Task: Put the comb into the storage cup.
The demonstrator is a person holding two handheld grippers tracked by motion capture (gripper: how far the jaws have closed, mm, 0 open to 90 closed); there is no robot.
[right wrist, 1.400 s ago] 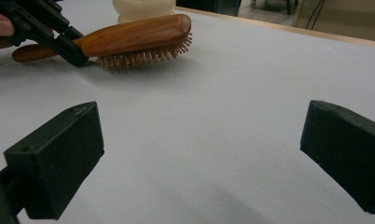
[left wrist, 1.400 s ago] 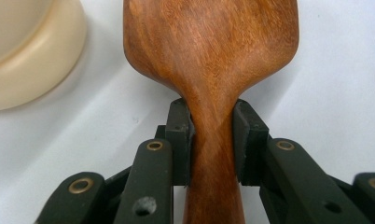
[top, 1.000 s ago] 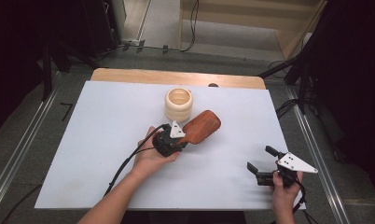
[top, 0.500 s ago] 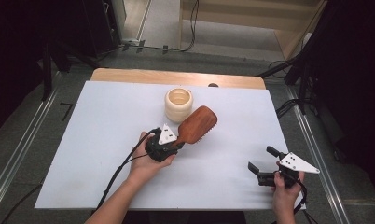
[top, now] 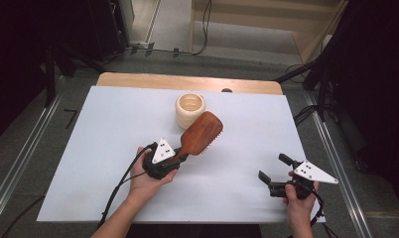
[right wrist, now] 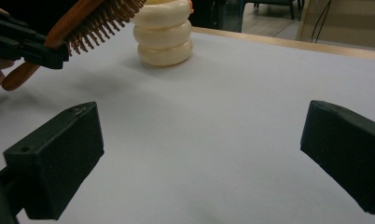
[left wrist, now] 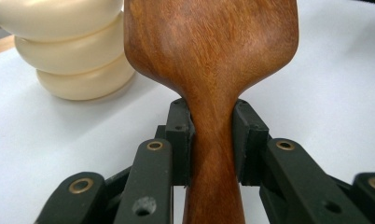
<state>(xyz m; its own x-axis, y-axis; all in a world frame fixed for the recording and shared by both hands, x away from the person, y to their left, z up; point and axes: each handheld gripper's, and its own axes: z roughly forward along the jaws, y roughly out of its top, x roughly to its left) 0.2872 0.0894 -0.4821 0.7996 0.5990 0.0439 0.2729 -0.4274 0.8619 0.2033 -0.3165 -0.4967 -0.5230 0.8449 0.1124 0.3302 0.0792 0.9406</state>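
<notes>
A cream ribbed cup (top: 190, 110) stands far of centre on the white tabletop (top: 88, 148), just beyond the wooden hairbrush (top: 201, 133). The left claw (top: 180, 158) clamps the brush's neck, bristles tilted downward and off the surface. The right claw (top: 271, 174) gapes empty at the near right. In the left gripper view the brush hides part of the cup.

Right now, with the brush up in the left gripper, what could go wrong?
The left gripper pinches the wooden hairbrush only at its narrow neck, so the heavy head may pivot or slip. The head hangs right beside the cream ribbed cup; a swing could knock it. The right gripper sits open, too far off to catch anything.
</notes>
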